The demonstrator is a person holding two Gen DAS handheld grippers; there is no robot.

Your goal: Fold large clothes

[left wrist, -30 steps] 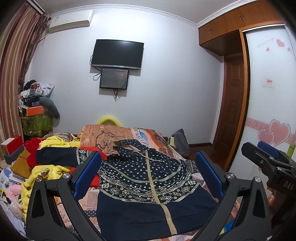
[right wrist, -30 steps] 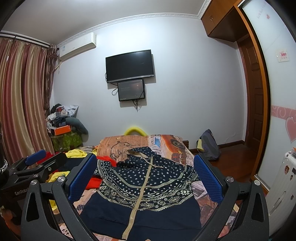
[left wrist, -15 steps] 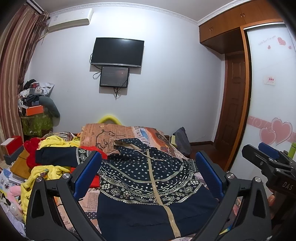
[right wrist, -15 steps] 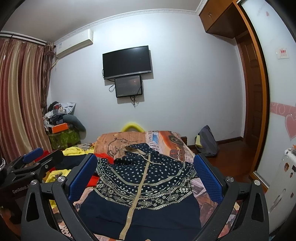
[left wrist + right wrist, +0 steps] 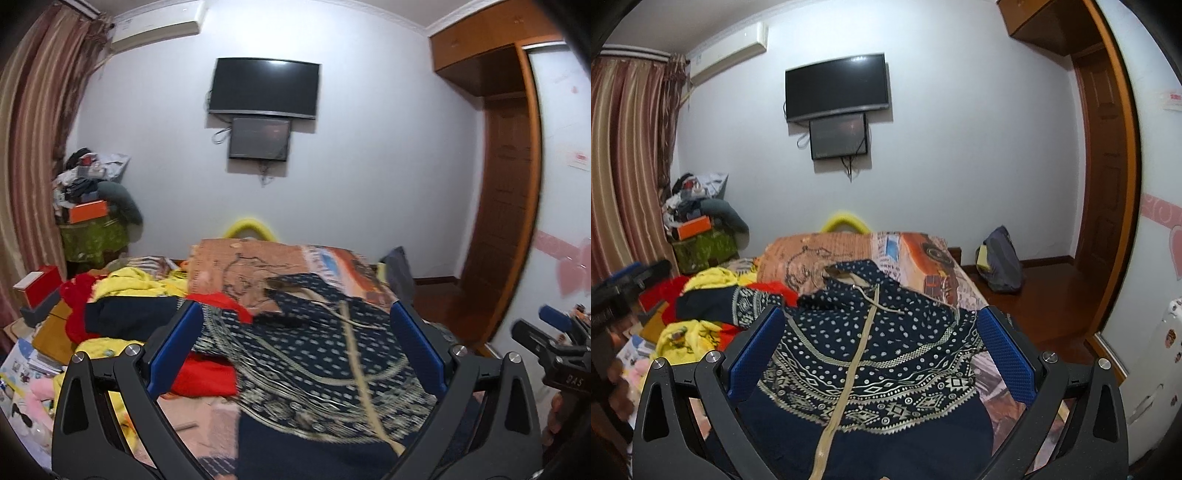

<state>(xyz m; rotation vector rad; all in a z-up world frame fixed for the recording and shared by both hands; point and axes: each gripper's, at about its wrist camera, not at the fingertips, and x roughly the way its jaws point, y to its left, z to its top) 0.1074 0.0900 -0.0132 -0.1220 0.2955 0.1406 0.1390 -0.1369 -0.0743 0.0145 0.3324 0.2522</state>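
Observation:
A navy hooded jacket point(image 5: 314, 369) with cream dots and a cream zip lies flat, front up, on the bed, its hood toward the far wall. One sleeve point(image 5: 713, 299) stretches out to the left over other clothes. My left gripper point(image 5: 294, 308) hovers open above the jacket's left half with nothing between its blue pads. My right gripper point(image 5: 880, 313) is open too, centred over the jacket point(image 5: 871, 362) and its zip line. Each gripper shows at the edge of the other's view: the right gripper point(image 5: 554, 332) and the left gripper point(image 5: 628, 280).
A heap of yellow and red clothes point(image 5: 122, 291) lies left of the jacket, with boxes and books beyond the bed edge. The patterned bedspread point(image 5: 916, 258) runs to the far wall. A backpack point(image 5: 1001, 262) sits on the wooden floor by the door.
Both grippers have moved forward and lower toward the jacket, which now fills more of each view. Both stay open and the jacket has not shifted.

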